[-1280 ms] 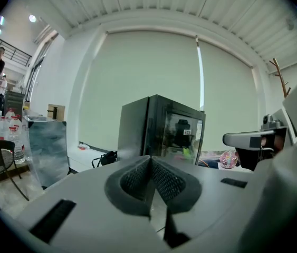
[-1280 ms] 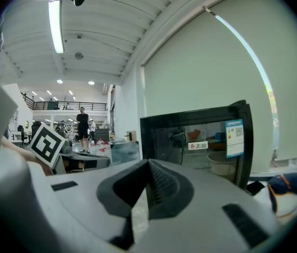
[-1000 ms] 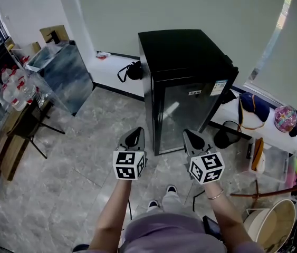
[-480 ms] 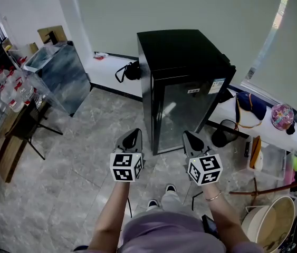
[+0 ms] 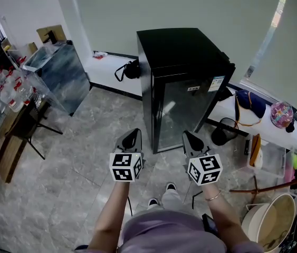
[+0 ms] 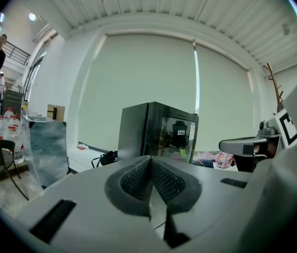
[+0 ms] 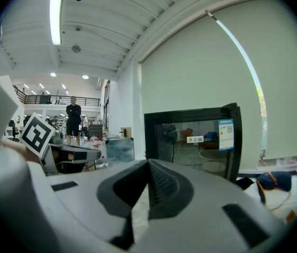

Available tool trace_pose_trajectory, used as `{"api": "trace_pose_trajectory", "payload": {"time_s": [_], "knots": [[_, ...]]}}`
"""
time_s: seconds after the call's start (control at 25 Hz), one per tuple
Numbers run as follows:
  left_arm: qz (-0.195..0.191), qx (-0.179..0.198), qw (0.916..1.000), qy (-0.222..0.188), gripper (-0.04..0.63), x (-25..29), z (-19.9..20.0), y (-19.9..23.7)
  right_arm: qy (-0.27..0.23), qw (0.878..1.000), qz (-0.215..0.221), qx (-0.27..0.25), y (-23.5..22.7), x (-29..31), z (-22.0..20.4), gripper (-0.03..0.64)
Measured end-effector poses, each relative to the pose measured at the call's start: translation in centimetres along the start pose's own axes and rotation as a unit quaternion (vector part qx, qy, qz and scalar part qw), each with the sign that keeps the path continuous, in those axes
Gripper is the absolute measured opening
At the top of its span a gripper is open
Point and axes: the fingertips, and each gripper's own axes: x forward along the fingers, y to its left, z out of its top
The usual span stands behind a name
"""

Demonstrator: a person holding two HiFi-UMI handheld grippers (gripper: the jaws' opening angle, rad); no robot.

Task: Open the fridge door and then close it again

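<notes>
As before, fridge door (image 5: pixel 182 115) shut

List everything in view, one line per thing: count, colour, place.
black glass-door fridge: one, black, centre, door closed.
strapped bag: one, black, on white ledge left of the fridge.
plastic-wrapped box: one, blue-grey, further left.
cardboard box: one, brown, behind the wrapped box.
water bottles: several, clear with red labels, left edge.
soft bag: one, navy with yellow strap, right of the fridge.
round patterned object: one, pink, far right.
round basin: one, beige, bottom right.
stone-look floor: grey.
left tool: grey, shut, empty, before the fridge.
right tool: grey, shut, empty, beside it.
</notes>
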Motion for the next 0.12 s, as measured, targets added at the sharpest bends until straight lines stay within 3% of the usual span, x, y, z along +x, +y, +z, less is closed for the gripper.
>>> {"api": "trace_pose_trajectory", "payload": {"time_s": [0.12], "knots": [[-0.002, 0.001, 1.0000, 0.001, 0.002, -0.15, -0.08, -0.04, 0.001, 1.000, 0.001, -0.003, 0.24, -0.06, -0.08, 0.003]]}}
